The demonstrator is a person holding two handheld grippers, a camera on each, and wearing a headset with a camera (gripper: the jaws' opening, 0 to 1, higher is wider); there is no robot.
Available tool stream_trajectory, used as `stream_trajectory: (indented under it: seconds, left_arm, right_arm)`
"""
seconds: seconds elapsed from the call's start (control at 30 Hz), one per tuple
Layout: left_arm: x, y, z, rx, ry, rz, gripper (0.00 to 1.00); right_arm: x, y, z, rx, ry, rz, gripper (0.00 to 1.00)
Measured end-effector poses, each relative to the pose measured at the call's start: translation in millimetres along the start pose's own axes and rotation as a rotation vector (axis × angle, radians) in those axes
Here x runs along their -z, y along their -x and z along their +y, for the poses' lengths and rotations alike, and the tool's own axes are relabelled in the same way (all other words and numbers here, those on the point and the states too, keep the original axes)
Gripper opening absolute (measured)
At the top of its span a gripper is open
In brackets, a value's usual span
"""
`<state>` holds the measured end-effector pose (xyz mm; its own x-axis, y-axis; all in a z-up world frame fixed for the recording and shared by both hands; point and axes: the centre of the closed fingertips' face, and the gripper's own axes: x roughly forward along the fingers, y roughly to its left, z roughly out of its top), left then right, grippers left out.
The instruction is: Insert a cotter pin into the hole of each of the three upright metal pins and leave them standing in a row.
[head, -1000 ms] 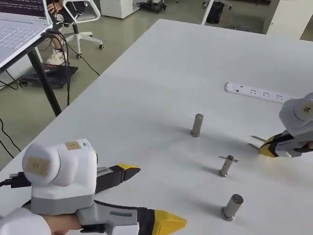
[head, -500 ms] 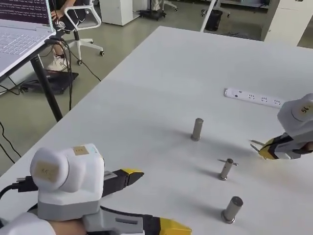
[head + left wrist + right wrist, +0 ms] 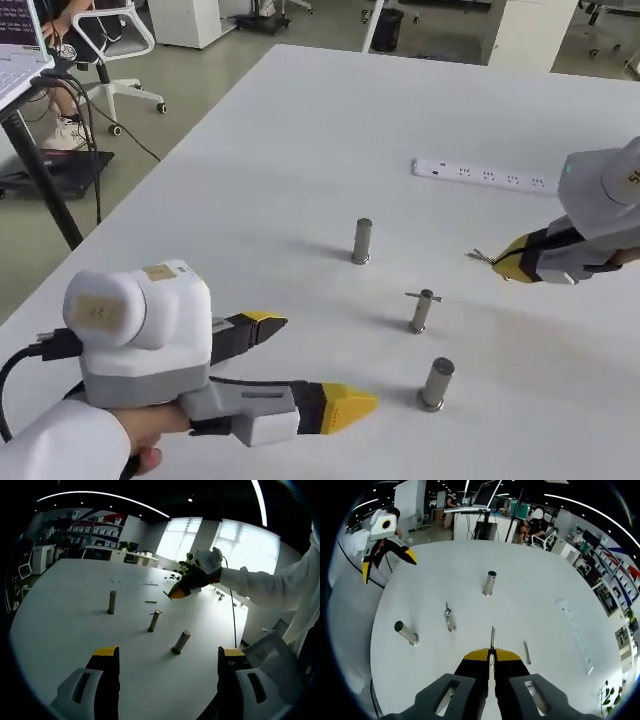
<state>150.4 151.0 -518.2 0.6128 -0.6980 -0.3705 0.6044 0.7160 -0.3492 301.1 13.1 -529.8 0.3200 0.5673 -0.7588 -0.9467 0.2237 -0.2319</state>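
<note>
Progress stands at one insertion of three, as far as can be seen. The middle grey upright metal pin [image 3: 421,311] carries a thin fitted cotter pin [image 3: 423,296] crosswise through its head and serves as reference for this report. The far upright metal pin [image 3: 362,241], beyond the reference, and the near upright metal pin [image 3: 435,383], on the person's side of it, both stand with bare tops, so two insertions are judged outstanding. All three stand upright in a loose row on the white table [image 3: 250,200]. The black, yellow-tipped right gripper [image 3: 500,262] hovers to the right of the reference and well apart from it, its jaws closed on a slim metal cotter pin [image 3: 492,639] that projects forward from the tips. A spare cotter pin [image 3: 526,652] lies flat on the table, also right of the reference, near that gripper. The left gripper [image 3: 318,361] is held to the left of the reference, well apart from it, its jaws wide apart with nothing between them.
</note>
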Motion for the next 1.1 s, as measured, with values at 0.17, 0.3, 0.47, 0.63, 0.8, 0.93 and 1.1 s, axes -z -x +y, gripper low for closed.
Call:
stream_trajectory:
  seconds: [0.17,0.3,0.47,0.63,0.8,0.93,1.1]
  left_arm:
    - [-7.7,-16.0,-6.6,0.04,-0.025,0.024,0.7]
    - [-15.8,-28.4,-12.5,0.08,-0.043,0.038,0.67]
    - [-28.3,-43.3,-27.0,0.158,0.057,0.04,0.46]
    - [-33.6,-61.0,-43.1,0.201,0.058,0.073,0.41]
    - [-36.5,-77.6,-58.0,0.239,0.083,0.09,0.32]
    - [-32.8,-84.3,-70.1,0.273,0.09,0.126,0.27]
    - [-25.2,-87.8,-77.2,0.296,0.101,0.172,0.19]
  right_arm:
    - [-0.7,12.8,30.4,-0.02,0.019,-0.052,0.0]
    - [-3.2,20.5,48.4,-0.009,0.048,-0.067,0.0]
    - [-1.3,28.0,70.5,-0.013,0.061,-0.074,0.0]
    - [-4.8,35.3,85.9,0.001,0.058,-0.105,0.0]
    - [-12.0,41.9,102.2,0.015,0.039,-0.154,0.0]
    - [-14.3,40.7,110.8,0.026,0.051,-0.163,0.0]
    - [-21.5,39.1,120.1,0.023,0.059,-0.192,0.0]
